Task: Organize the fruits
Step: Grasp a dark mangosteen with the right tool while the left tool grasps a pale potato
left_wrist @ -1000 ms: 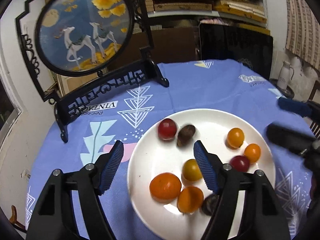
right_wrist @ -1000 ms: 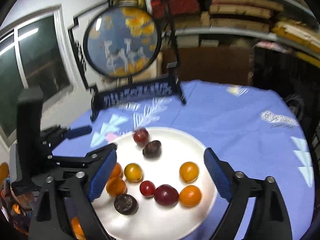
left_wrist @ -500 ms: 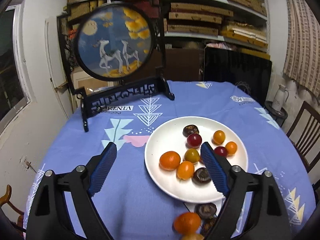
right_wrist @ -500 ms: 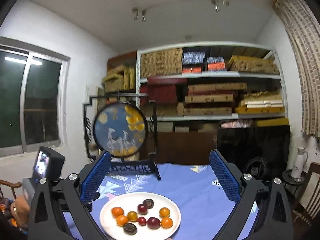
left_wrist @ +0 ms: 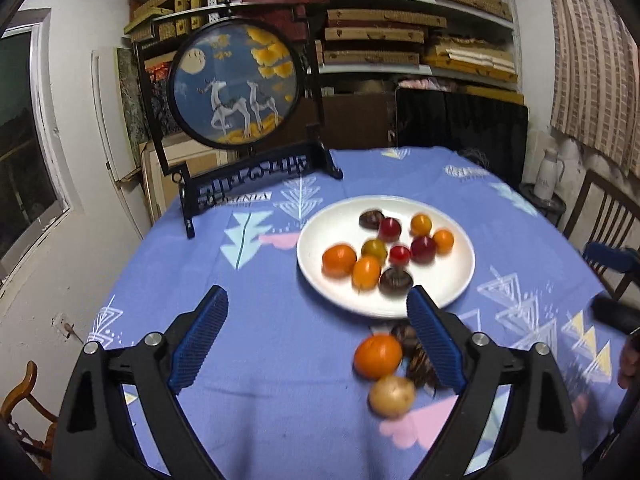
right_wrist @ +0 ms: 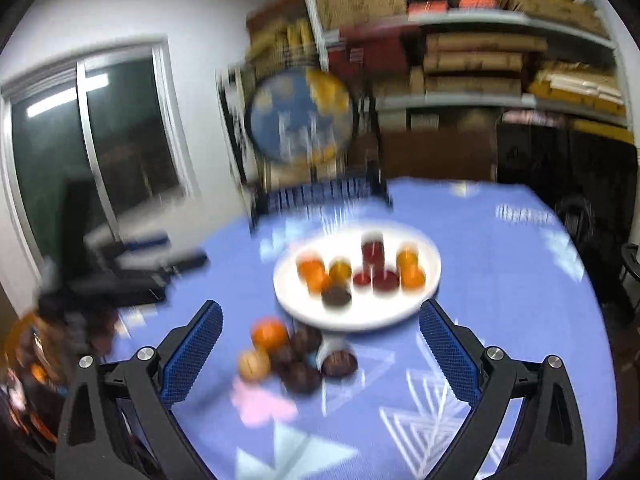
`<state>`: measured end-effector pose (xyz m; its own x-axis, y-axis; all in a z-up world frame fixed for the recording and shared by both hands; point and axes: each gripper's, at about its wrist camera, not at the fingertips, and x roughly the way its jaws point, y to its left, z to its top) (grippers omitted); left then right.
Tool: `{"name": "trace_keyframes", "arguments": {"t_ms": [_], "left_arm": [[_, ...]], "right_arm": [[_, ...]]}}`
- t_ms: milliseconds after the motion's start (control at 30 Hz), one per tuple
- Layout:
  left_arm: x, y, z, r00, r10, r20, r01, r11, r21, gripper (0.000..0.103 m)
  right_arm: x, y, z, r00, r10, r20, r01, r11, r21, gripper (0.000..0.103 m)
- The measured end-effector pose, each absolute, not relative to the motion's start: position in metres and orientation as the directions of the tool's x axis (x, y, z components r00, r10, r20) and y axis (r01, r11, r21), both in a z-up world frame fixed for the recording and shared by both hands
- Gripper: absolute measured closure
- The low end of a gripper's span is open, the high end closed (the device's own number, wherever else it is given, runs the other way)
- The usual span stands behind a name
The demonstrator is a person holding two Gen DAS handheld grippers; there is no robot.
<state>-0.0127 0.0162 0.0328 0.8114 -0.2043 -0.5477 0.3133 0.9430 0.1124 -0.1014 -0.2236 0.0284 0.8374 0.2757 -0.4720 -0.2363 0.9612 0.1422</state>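
Round deer screen [left_wrist: 236, 84] upright at tablecloth [left_wrist: 280, 360] far edge; stacked shelves [left_wrist: 400, 36] behind.

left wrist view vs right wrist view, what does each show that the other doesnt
Only the left wrist view shows a white jug on a side stand and a wooden chair back at the right edge.

Only the right wrist view shows the window in full and the left tongs from outside, blurred.

Both show the white plate of small fruits, a loose orange fruit with dark pieces off the plate on the blue tablecloth, the round deer screen, and open, empty tongs.
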Motion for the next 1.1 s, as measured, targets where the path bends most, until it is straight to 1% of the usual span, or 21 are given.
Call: {"name": "trace_keyframes", "arguments": {"t_ms": [67,100,133,167,200,233,267,333,367,533,633,700,767,900,1033,1100], "left_arm": [[-0.015,0.017,0.022,0.794,-0.204,-0.572,0.335,0.933,0.132,0.015],[-0.016,0.017,0.017,0.79,-0.2,-0.58,0.34,0.93,0.141,0.015],[-0.017,0.018,0.013,0.785,-0.199,-0.587,0.345,0.927,0.148,0.015],[-0.018,0.018,0.009,0.779,-0.199,-0.595,0.353,0.923,0.154,0.015],[-0.018,0.019,0.005,0.773,-0.198,-0.603,0.36,0.919,0.16,0.015],[-0.019,0.02,0.001,0.769,-0.196,-0.609,0.365,0.916,0.166,0.015],[-0.019,0.02,-0.003,0.763,-0.195,-0.617,0.372,0.912,0.172,0.015],[-0.018,0.02,-0.011,0.749,-0.191,-0.634,0.382,0.907,0.179,0.015],[-0.018,0.02,-0.015,0.74,-0.192,-0.645,0.391,0.903,0.18,0.015],[-0.024,0.015,-0.03,0.699,-0.222,-0.68,0.46,0.867,0.19,0.015],[-0.03,0.009,-0.038,0.666,-0.25,-0.703,0.513,0.838,0.188,0.015],[-0.032,0.006,-0.042,0.651,-0.264,-0.712,0.537,0.822,0.187,0.015],[-0.033,0.002,-0.046,0.64,-0.266,-0.721,0.55,0.814,0.188,0.015],[-0.028,-0.009,-0.054,0.614,-0.276,-0.74,0.573,0.8,0.176,0.015],[-0.018,-0.023,-0.067,0.595,-0.268,-0.758,0.585,0.791,0.179,0.015],[-0.012,-0.029,-0.073,0.582,-0.261,-0.77,0.584,0.793,0.173,0.024]], "right_arm": [[-0.094,-0.212,0.008,0.786,0.277,-0.553,-0.253,0.96,0.12,0.004],[-0.089,-0.207,-0.001,0.767,0.248,-0.592,-0.25,0.965,0.081,0.006],[-0.086,-0.197,-0.01,0.753,0.217,-0.621,-0.251,0.967,0.033,0.019],[-0.082,-0.192,-0.018,0.735,0.193,-0.65,-0.264,0.964,-0.012,0.029],[-0.077,-0.185,-0.027,0.711,0.159,-0.685,-0.283,0.957,-0.072,0.032],[-0.076,-0.181,-0.034,0.699,0.149,-0.699,-0.298,0.95,-0.096,0.044],[-0.072,-0.177,-0.04,0.67,0.152,-0.726,-0.338,0.934,-0.116,0.053],[-0.066,-0.171,-0.049,0.623,0.144,-0.769,-0.381,0.914,-0.138,0.053],[-0.063,-0.168,-0.053,0.597,0.157,-0.786,-0.401,0.908,-0.123,0.051],[-0.047,-0.152,-0.065,0.518,0.239,-0.822,-0.452,0.891,-0.026,0.046],[-0.036,-0.142,-0.075,0.506,0.235,-0.83,-0.464,0.885,-0.032,0.046],[-0.028,-0.138,-0.078,0.502,0.252,-0.828,-0.47,0.883,-0.016,0.047],[-0.023,-0.136,-0.078,0.517,0.241,-0.821,-0.466,0.884,-0.033,0.06],[-0.035,-0.144,-0.069,0.548,0.242,-0.801,-0.471,0.881,-0.056,0.06],[-0.05,-0.163,-0.056,0.575,0.26,-0.776,-0.444,0.896,-0.029,0.06],[-0.055,-0.172,-0.053,0.58,0.264,-0.771,-0.433,0.901,-0.017,0.06]]}}
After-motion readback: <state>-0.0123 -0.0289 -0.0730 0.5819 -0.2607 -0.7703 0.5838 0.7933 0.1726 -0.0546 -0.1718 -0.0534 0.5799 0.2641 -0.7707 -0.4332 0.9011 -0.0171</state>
